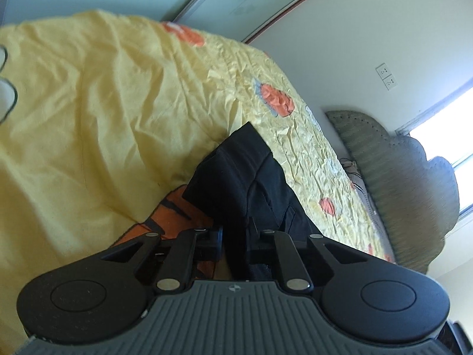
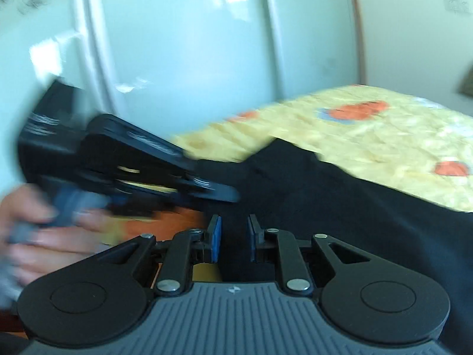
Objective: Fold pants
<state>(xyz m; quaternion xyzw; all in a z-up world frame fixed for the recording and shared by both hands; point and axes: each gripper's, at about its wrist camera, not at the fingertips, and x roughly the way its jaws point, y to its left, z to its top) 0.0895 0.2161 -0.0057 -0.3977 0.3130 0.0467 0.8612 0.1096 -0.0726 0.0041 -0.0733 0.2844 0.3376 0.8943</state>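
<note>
Black pants [image 1: 251, 177] lie on a yellow bedspread [image 1: 103, 103] with orange prints. In the left wrist view my left gripper [image 1: 235, 236] has a fold of the pants between its fingers and the cloth rises from them. In the right wrist view the pants [image 2: 340, 201] spread wide across the bed. My right gripper [image 2: 234, 236] stands over the dark cloth with a narrow gap between its blue pads [image 2: 217, 238]; whether cloth sits in that gap is not clear. The left gripper [image 2: 233, 196] shows blurred at the left with a hand [image 2: 44, 236] on it.
Pale sliding wardrobe doors [image 2: 183, 59] stand behind the bed. A green-grey cushioned headboard [image 1: 399, 183] and a bright window [image 1: 449, 136] are at the right in the left wrist view. A wall socket [image 1: 386, 76] is on the white wall.
</note>
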